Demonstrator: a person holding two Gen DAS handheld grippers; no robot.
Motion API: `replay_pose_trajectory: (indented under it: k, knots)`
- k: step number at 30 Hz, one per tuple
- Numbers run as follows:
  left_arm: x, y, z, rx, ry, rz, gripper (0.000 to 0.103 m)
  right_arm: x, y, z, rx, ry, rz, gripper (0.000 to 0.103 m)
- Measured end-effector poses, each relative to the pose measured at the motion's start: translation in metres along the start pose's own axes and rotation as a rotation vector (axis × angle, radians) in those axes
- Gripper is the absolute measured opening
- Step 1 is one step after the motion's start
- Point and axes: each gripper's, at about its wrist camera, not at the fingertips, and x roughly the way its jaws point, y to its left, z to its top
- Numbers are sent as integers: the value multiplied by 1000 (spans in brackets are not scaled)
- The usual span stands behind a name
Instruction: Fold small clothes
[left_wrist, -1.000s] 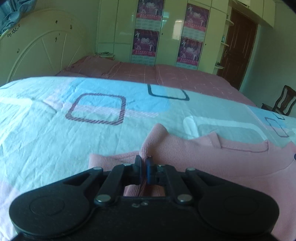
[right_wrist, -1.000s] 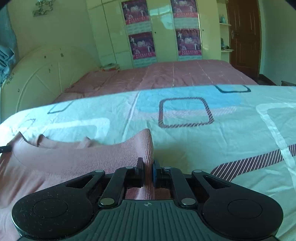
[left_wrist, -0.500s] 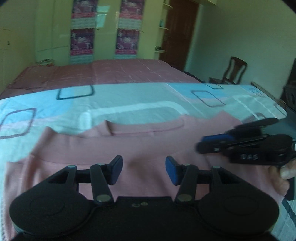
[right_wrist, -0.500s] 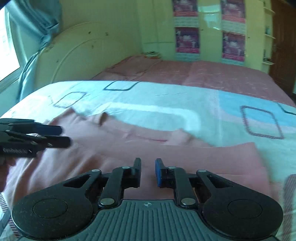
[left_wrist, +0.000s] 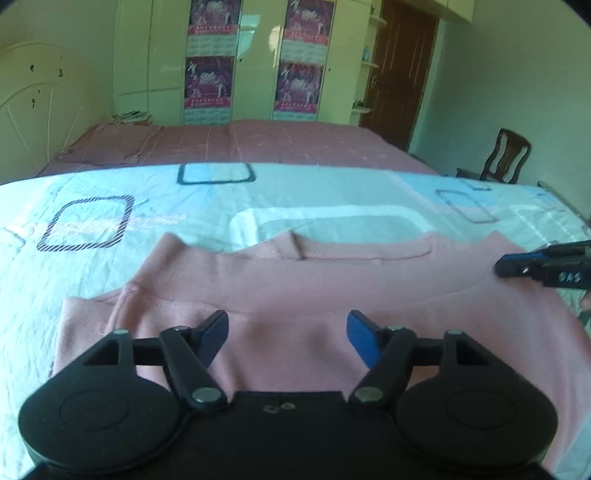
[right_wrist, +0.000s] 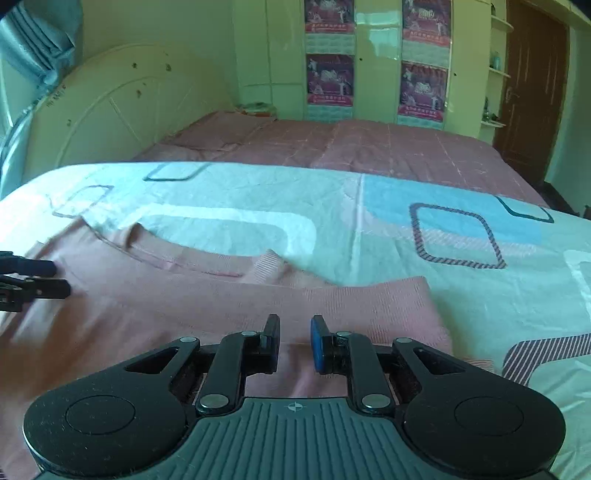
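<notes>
Just then, my left tool (left_wrist: 287, 334) hung with its blue-padded fingers (left_wrist: 360, 338) spread wide over the pink sweater (left_wrist: 332, 295), holding nothing. My right tool (right_wrist: 293, 341) had its fingers parted by a narrower gap, also empty, above the sweater's ribbed edge (right_wrist: 369, 295) on that side. The sweater lay spread on the bed, on a patterned bedsheet (left_wrist: 147, 218) of pale blue, white and pink with striped square outlines, its neckline (left_wrist: 362, 251) pointing away from me toward the far end of the bed. A sleeve or side flap was folded in over the body on each side, though I could not tell exactly which part. In the left wrist view my right tool showed at the right edge over the sweater's shoulder (left_wrist: 546, 264); in the right wrist view my left tool showed at the left edge (right_wrist: 29, 280). Beyond the sheet lay a pink bedspread (right_wrist: 351, 147), with a wardrobe (left_wrist: 251, 62) behind it.
</notes>
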Motion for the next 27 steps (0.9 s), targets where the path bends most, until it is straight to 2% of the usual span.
replay_pose_trajectory:
  k: [1, 2, 3, 5, 6, 7, 8, 9, 10, 12, 13, 14, 15, 16, 17, 18, 20, 23, 25, 26, 27]
  knots:
    - [-2, -14, -2, 13, -6, -22, 81, 0, 14, -3, -8, 11, 27, 38]
    - [-3, -30, -5, 30, -4, -39, 80, 0, 27, -8, -26, 16, 47, 62]
    - [-3, -43, -8, 42, 0, -57, 80, -2, 38, -13, -47, 6, 58, 66]
    - [-1, -64, -18, 65, 5, -69, 78, -2, 57, -24, -81, 8, 70, 66]
    - [1, -69, -23, 80, 13, -52, 75, -1, 59, -30, -86, 12, 51, 63]
    - [4, -69, -28, 99, 25, -19, 74, 0, 56, -38, -81, 16, 27, 56]
    - [4, -64, -34, 112, 26, 12, 74, -3, 48, -42, -60, 8, 12, 47]
    - [0, -56, -38, 114, 15, 31, 74, -10, 32, -48, -16, -12, -5, 47]
    - [-6, -44, -42, 103, 4, 52, 74, -17, 16, -53, 24, -14, -64, 46]
    - [-17, -16, -49, 54, 7, 115, 81, -31, -16, -62, 102, -16, -134, 46]
    - [-22, -3, -53, 17, 10, 105, 81, -35, -30, -68, 122, 14, -158, 46]
    - [-26, 6, -55, -8, 9, 101, 82, -41, -39, -71, 132, 6, -123, 46]
    - [-28, 9, -55, -21, 11, 103, 82, -44, -40, -70, 131, 10, -124, 46]
    - [-32, 8, -53, -34, 8, 108, 82, -47, -35, -67, 116, 13, -143, 46]
    - [-36, 4, -50, -47, -2, 101, 75, -53, -28, -63, 101, 0, -157, 46]
    - [-41, -3, -49, -54, -19, 75, 74, -59, -18, -60, 92, -27, -143, 46]
    - [-50, -24, -49, -49, -47, 26, 74, -69, 8, -58, 64, -62, -93, 46]
    - [-53, -67, -58, 12, -43, -38, 76, -68, 48, -67, 15, -40, -8, 46]
    - [-41, -91, -68, 78, 31, -29, 78, -57, 73, -77, -31, 15, 13, 46]
    - [-34, -101, -73, 116, 63, 9, 79, -53, 83, -82, -70, 23, 1, 46]
    - [-35, -107, -76, 149, 50, 32, 76, -53, 89, -85, -90, 18, -15, 46]
